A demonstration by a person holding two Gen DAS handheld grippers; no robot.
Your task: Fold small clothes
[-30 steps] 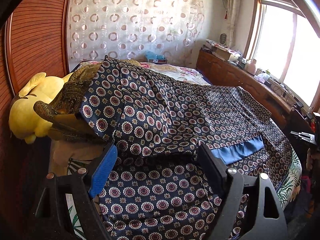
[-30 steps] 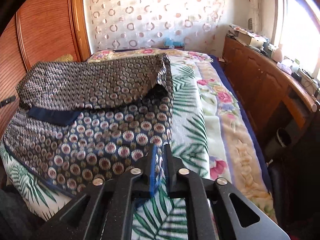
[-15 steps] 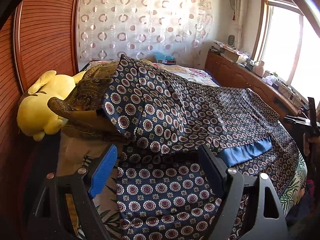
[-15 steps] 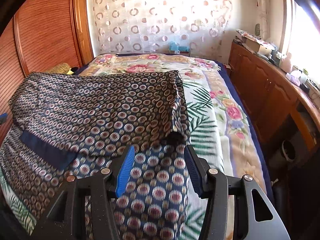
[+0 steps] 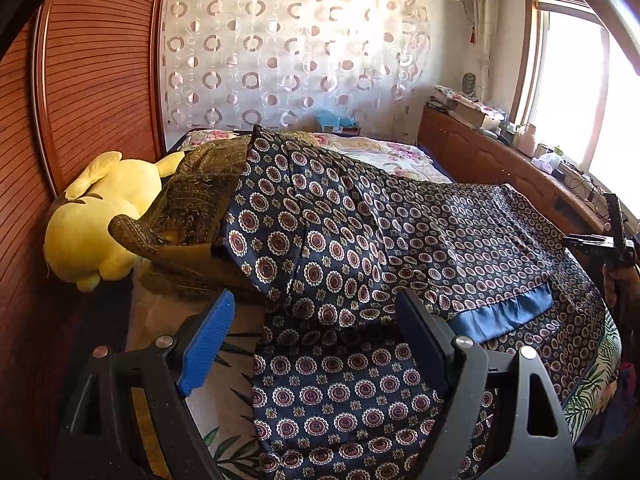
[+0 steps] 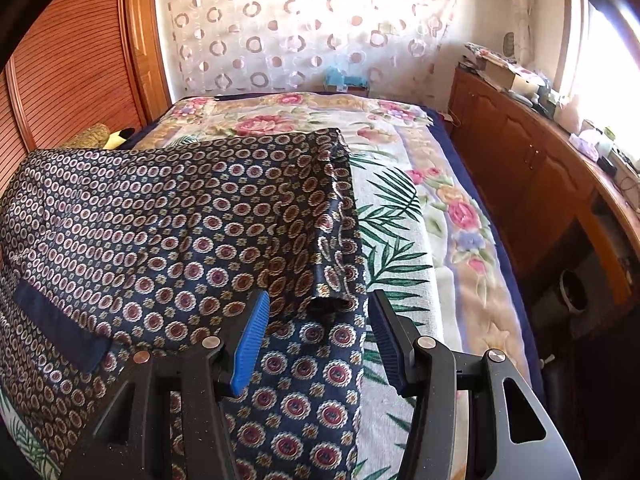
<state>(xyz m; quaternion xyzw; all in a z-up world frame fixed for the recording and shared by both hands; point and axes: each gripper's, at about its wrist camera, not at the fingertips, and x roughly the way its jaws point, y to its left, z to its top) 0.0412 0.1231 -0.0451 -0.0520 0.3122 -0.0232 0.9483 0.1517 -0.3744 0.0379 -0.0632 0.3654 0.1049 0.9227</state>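
Garment (image 5: 400, 248) of navy medallion print folded over itself on the bed (image 6: 420, 216), spread beneath both sets of jaws, left gripper (image 5: 316, 344) parted wide above its near edge, right gripper (image 6: 316, 336) parted astride its rolled corner, neither pinching cloth.

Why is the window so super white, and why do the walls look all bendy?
In the left wrist view the window is blown out by daylight, so nothing outside shows; in the right wrist view the same glare washes the curtain. In both views the fisheye lens curves the wooden wardrobe and darkens the corners. The patterned garment stays sharp.
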